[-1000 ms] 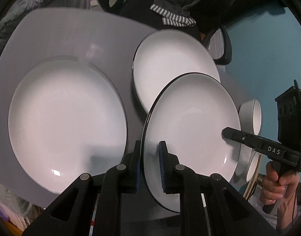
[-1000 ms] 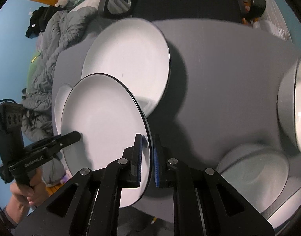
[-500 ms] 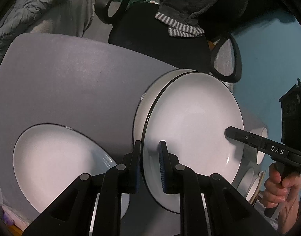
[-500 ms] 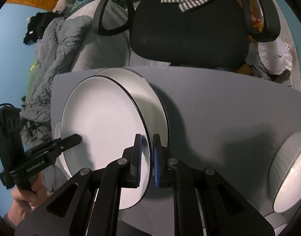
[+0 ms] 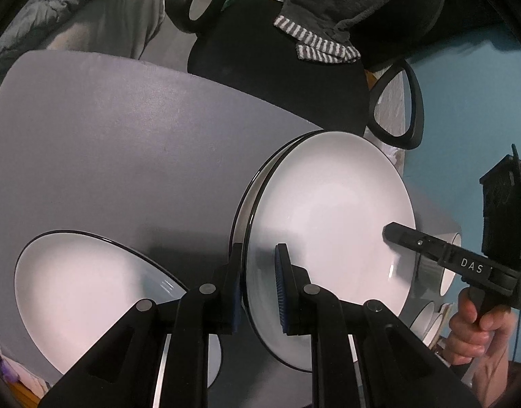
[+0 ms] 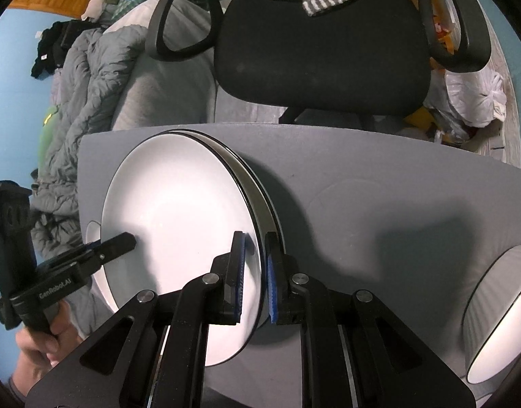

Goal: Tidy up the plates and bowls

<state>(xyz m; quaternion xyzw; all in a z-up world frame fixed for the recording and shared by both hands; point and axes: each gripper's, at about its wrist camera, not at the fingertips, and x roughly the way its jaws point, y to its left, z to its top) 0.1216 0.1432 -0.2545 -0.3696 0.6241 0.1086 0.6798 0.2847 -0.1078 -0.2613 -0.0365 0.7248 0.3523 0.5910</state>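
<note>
A white plate with a thin black rim [image 5: 328,224] [image 6: 178,217] is gripped from both sides. My left gripper [image 5: 258,258] is shut on its near-left rim, and my right gripper [image 6: 254,248] is shut on the opposite rim. Each gripper shows in the other's view: the right gripper [image 5: 391,233] and the left gripper [image 6: 129,238]. The held plate lies closely over a matching plate [image 5: 257,187] [image 6: 263,187] on the grey table [image 5: 124,136]. Only the lower plate's edge shows, and I cannot tell whether the two touch.
A larger white plate [image 5: 83,292] lies near the table's front left. White bowls [image 5: 447,272] [image 6: 498,312] stand at the right side. A black office chair [image 6: 321,51] with a striped cloth sits past the far edge, bedding beside it.
Both grippers carried the plate toward the far side of the table until it sat over the second plate. Over the last half second it has barely moved.
</note>
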